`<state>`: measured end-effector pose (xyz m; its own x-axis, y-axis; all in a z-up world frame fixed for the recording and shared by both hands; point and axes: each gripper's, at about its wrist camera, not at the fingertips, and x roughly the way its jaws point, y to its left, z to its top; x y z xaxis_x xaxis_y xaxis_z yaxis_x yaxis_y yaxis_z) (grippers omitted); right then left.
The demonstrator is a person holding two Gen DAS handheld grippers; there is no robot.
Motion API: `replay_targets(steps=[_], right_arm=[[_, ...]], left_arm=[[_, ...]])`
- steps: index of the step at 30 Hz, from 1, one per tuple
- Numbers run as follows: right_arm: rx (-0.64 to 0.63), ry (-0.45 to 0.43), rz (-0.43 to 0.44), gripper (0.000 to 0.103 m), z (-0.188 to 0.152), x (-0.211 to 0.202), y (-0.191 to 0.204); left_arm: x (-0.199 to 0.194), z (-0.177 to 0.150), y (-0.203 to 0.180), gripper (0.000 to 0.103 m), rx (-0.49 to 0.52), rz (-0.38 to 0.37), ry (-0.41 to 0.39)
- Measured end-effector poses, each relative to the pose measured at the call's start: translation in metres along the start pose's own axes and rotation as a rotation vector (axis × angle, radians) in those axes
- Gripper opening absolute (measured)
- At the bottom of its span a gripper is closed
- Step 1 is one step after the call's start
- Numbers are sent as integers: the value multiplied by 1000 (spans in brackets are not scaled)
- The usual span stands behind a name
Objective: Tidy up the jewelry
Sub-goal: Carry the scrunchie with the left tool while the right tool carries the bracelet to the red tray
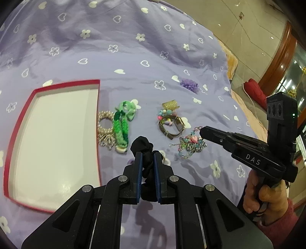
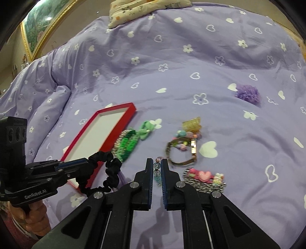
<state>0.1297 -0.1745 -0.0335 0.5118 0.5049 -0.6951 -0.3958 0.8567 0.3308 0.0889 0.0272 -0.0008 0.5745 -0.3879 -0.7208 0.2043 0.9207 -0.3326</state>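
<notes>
My left gripper [image 1: 147,153] is shut on a black scrunchie [image 1: 142,146], which hangs between the blue pads above the purple bedspread. In the right wrist view the left gripper [image 2: 85,162] holds this scrunchie [image 2: 110,172] over the near corner of the red box [image 2: 116,107]. My right gripper [image 2: 156,160] is shut on a strand of pastel beads [image 2: 157,167]. In the left wrist view the right gripper [image 1: 202,131] is to the right, and the strand [image 1: 195,132] trails down to a bead pile with a pink heart [image 1: 191,143]. The shallow red box [image 1: 67,83] has a bare white floor.
Beside the box lie a green braided band [image 1: 121,128] and a pearl bracelet [image 1: 104,126]. A watch [image 1: 172,128], a yellow clip [image 1: 170,105] and a purple puff [image 1: 189,84] lie further right. The bed's edge [image 1: 232,80] drops off at the right. A pillow [image 2: 149,7] lies at the far end.
</notes>
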Motion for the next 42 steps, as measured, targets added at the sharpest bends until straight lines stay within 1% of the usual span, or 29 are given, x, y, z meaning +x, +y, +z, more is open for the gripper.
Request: replay_targets(steps=[5,8,14,17,21,25,30,34,38,42], right_arm=[[-13,5,16,7,-5,1,12],[-20,6,24,7,-7,0,16],[-36,-3,48,7,-4,-2,28],[-46,-10,69,7,0,-1,38],[-54,-13,108,7,9,5,54],[-74,-15,146,7,18,16,73],[-98,-7,195,7,28,36,99],[-114,8,242,7,37,59,123],[-132,25,270,7,44,82,142],[-128,63,296,7,48,111,154]], left_arm=[[2,-17,7,10,-6,19,36],[-2,-25,9,10,-12,22,39],[-24,-24,14,10,-20,33,-14],[-39,-17,20,10,-33,36,-53],[-59,-10,33,10,-58,58,-112],[-72,-3,57,10,-98,95,-158],[-75,4,92,10,-160,138,-190],[-70,10,118,10,-204,172,-198],[-62,14,141,10,-247,190,-196],[-52,14,163,10,-298,186,-183]])
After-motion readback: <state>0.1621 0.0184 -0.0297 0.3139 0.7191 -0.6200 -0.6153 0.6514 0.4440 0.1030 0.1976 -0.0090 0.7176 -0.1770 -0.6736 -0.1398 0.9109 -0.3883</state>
